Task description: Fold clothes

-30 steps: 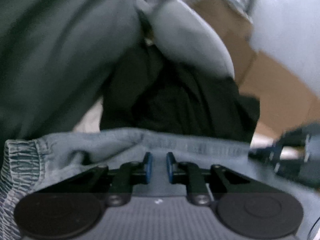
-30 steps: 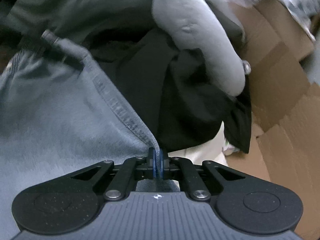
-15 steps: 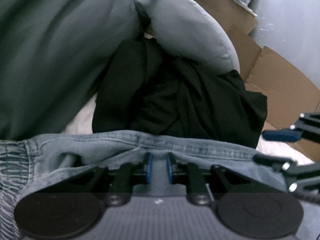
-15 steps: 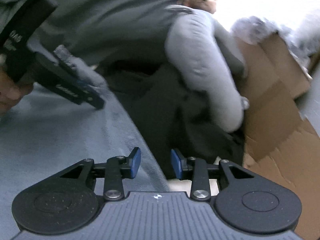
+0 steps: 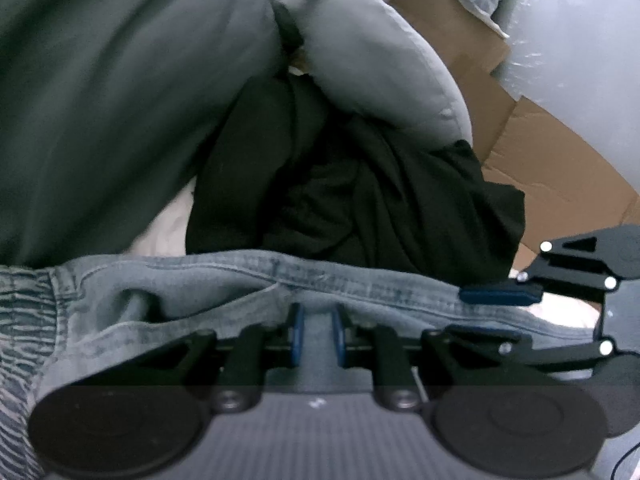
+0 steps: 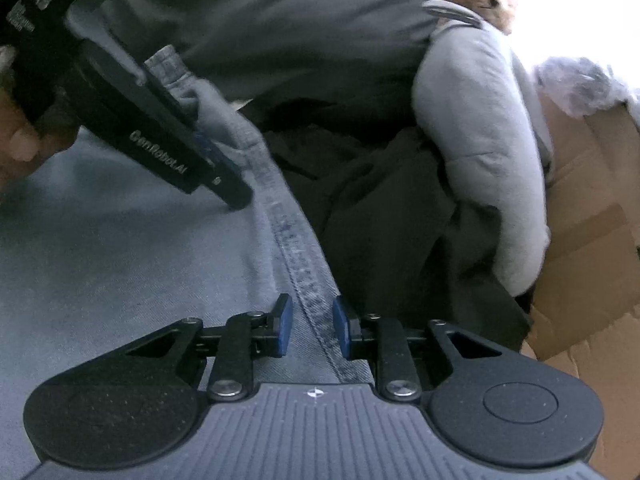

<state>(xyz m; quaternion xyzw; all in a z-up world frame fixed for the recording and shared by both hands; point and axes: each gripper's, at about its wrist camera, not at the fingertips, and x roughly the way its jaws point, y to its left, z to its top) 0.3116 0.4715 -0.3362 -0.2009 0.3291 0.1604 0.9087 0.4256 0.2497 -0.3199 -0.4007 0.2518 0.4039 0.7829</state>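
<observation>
Between the right gripper (image 6: 309,330) fingers, parted and closing, the jeans (image 6: 120,280) hem runs toward 11 o'clock; left gripper (image 5: 318,340) pinches it there.

My left gripper (image 5: 318,334) fingers clamp a fold of the blue denim (image 5: 248,280). Right gripper (image 5: 494,314) sits at the hem, fingers apart. Black garment (image 5: 360,192) beyond.

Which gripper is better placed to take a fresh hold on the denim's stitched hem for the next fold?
Right. The right gripper straddles the stitched hem, pads apart, while the left gripper is already clamped on the denim.
</observation>
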